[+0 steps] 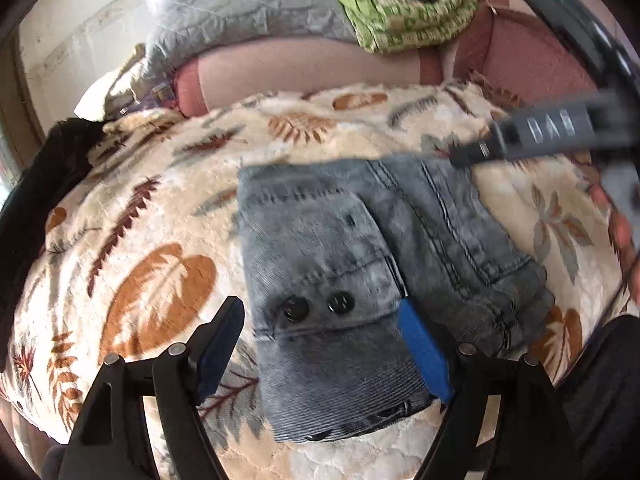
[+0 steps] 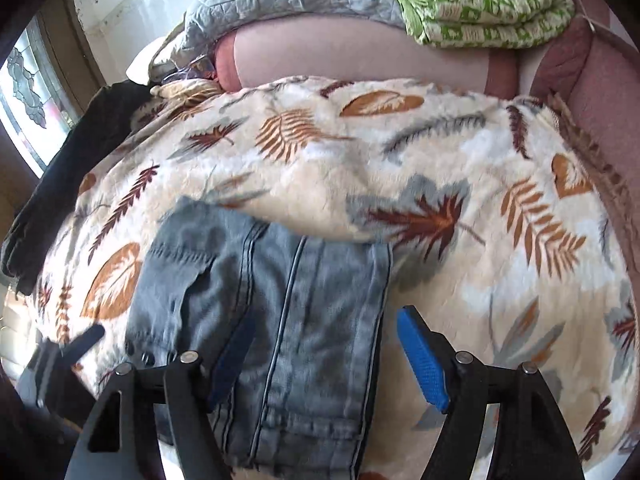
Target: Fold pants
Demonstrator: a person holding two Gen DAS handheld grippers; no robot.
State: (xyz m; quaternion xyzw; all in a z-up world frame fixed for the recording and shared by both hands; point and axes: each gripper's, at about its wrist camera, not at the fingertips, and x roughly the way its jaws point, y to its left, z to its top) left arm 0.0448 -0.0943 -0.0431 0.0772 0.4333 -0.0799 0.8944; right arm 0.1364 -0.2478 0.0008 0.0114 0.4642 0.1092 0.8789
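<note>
Grey denim pants [image 1: 360, 264] lie folded into a compact bundle on a leaf-print blanket [image 1: 152, 208], with two dark buttons [image 1: 316, 306] facing up. My left gripper [image 1: 320, 344] is open just above the bundle's near end, its blue pads [image 1: 424, 352] apart and holding nothing. The right gripper's grey body [image 1: 536, 132] shows blurred at the upper right of the left wrist view. In the right wrist view the pants [image 2: 280, 312] lie under my right gripper [image 2: 324, 356], which is open with its fingers [image 2: 420, 356] spread over the denim.
A pink sofa back [image 1: 312, 68] rises behind the blanket, with a grey quilt [image 1: 240, 12] and a folded green cloth [image 1: 408, 12] on top. A dark garment [image 2: 76, 168] lies at the blanket's left edge by a window [image 2: 28, 92].
</note>
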